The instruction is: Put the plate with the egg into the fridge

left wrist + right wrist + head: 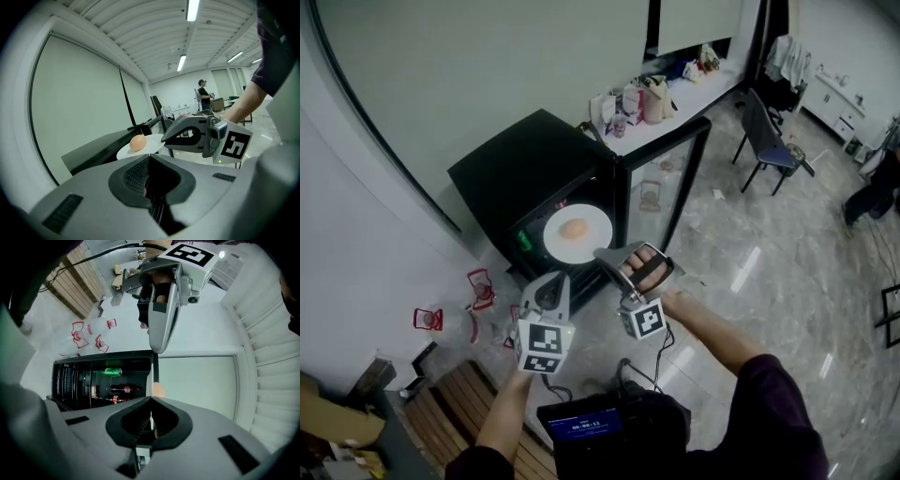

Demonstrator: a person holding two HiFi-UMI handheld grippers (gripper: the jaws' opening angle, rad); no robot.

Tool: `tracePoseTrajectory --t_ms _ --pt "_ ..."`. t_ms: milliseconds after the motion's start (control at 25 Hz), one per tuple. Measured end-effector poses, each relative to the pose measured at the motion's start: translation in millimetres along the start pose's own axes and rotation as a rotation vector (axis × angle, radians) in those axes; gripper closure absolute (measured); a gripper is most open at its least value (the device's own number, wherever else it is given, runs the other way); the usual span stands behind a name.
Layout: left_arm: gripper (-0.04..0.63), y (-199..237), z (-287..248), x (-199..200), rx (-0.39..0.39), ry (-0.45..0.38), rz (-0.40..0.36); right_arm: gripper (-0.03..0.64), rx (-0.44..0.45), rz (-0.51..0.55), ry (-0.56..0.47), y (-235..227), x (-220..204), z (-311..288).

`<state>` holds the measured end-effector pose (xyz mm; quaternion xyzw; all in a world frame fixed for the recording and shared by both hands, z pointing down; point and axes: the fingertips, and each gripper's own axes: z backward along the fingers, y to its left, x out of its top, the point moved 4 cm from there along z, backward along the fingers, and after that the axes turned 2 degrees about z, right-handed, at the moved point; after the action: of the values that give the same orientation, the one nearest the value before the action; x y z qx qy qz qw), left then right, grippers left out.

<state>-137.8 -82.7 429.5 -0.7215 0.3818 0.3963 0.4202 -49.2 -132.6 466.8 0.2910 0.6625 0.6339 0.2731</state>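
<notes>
Two at the plate (598, 240) with egg (574, 229): right hand-held gripper (605, 254) clamped on its rim, left hand-held gripper (556, 278) shut, empty, alongside.

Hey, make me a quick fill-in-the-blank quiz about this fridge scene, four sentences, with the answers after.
1. On the white plate lies a single ____.
2. The black fridge has its glass door standing ____.
3. Among the drinks inside the fridge there is a can coloured ____.
4. The right gripper is shut on the rim of the ____.
Missing words: egg; open; green; plate.
</notes>
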Motion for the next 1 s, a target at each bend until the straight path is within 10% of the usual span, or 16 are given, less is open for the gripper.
tracePoseTrajectory --t_ms 400,1000 --pt "0.584 13.3 -47.0 -98.3 0.108 0.085 0.165 0.603 0.028 0.027 -0.064 86.7 5.9 -48.4" --pt "0.584 13.2 -201.5 -240.8 0.230 0.222 0.210 0.603 0.063 0.073 -0.213 260.8 -16.1 -168.0"
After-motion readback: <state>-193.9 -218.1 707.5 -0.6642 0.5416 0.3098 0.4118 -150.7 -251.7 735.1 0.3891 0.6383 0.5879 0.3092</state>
